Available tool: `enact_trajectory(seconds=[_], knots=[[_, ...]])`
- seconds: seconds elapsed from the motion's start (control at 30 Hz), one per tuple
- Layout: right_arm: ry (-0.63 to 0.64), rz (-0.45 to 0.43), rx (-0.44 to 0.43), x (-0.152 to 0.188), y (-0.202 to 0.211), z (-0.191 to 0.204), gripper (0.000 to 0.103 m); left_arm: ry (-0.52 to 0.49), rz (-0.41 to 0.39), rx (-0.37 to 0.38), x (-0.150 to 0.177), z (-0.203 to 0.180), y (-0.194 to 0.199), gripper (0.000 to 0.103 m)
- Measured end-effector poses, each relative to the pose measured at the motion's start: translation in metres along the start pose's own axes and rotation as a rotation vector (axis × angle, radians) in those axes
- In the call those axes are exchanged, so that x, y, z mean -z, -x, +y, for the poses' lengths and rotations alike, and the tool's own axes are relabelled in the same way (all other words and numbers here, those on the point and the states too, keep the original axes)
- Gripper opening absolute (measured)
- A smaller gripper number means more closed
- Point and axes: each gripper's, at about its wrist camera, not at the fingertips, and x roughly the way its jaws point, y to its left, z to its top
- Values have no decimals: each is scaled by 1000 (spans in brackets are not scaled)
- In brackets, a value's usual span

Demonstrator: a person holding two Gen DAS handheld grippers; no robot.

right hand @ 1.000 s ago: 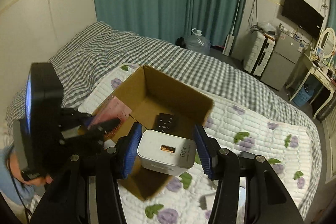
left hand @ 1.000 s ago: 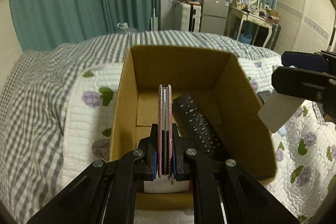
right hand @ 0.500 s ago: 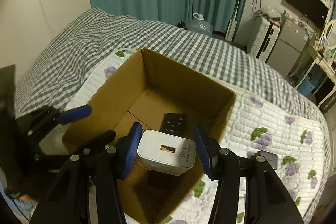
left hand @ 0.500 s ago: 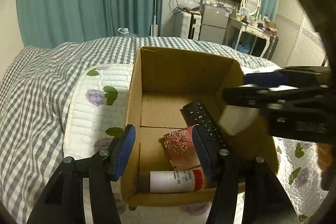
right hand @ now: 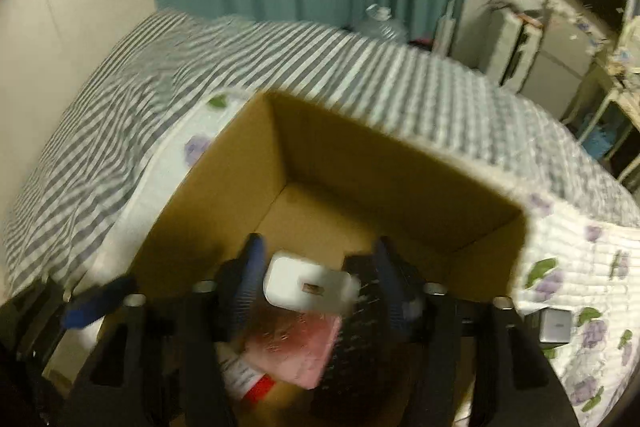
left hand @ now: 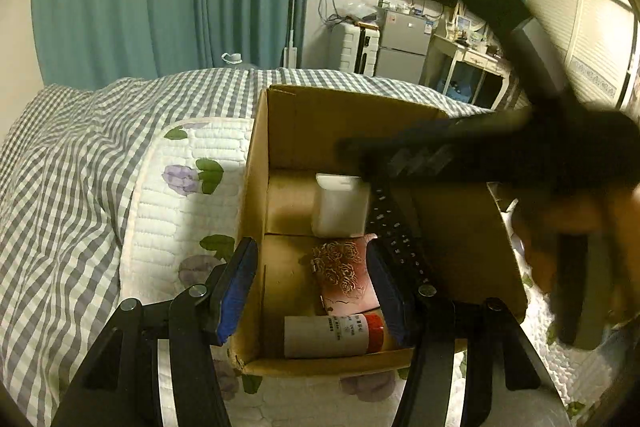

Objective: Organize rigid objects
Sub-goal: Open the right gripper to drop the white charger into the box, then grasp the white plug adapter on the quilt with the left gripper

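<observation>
Left gripper [left hand: 312, 293], lower centre of its view: let go of the pink case [left hand: 346, 277] within the last second, jaws now standing well apart and holding nothing. The case lies flat on the box [left hand: 352, 125] floor between the blue pads, bottle [left hand: 334, 335] below it, remote [left hand: 400, 243] to its right.

Right gripper [right hand: 316, 285], lower centre of its view: jaws have just been opening. The white charger [right hand: 308, 287] sits between them, low inside the box, but the pads look clear of it, so it reads as released. A small grey block [right hand: 554, 325] is still out on the quilt [right hand: 580, 247], lower right. Probably next.
</observation>
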Motion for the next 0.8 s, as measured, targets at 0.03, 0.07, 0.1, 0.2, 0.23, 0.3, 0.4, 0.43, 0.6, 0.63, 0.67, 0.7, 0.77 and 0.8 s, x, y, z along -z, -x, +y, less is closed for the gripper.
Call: enact_trajectory(seconds=[0.03, 0.07, 0.1, 0.2, 0.23, 0.3, 0.4, 0.43, 0.6, 0.63, 0.67, 0.7, 0.77, 0.8], knots=[[-13, -22, 7, -1, 9, -7, 71, -3, 0, -5, 0, -1, 0, 59], [-21, -41, 18, -1, 19, -14, 72, -4, 0, -8, 0, -1, 0, 60], [-24, -58, 33, -1, 28, -20, 72, -6, 1, -20, 0, -4, 0, 60], [-4, -120, 107, 6, 62, -38, 79, -13, -2, -44, 0, -10, 4, 60], [11, -144, 141, 12, 77, -47, 79, -14, -3, -46, -1, -13, 5, 60], [28, -171, 189, 22, 100, -62, 79, -13, -4, -50, -3, -24, 11, 60], [31, -183, 231, 42, 128, -89, 79, -11, -13, -38, -8, -48, 20, 60], [26, -185, 237, 49, 135, -97, 79, -14, -16, -31, -11, -60, 23, 60], [-16, -170, 243, 89, 158, -145, 79, -45, -25, -6, -21, -120, 29, 61], [-24, -163, 241, 98, 160, -154, 79, -53, -26, -1, -22, -132, 28, 61], [-35, -153, 237, 106, 160, -164, 79, -61, -24, -2, -22, -144, 26, 62], [-46, -139, 231, 114, 159, -174, 79, -69, -18, -4, -22, -158, 22, 62], [-60, -115, 221, 129, 154, -191, 79, -84, 2, -2, -21, -179, 12, 62], [-68, -108, 217, 136, 152, -199, 79, -90, 20, -4, -18, -190, 5, 62]])
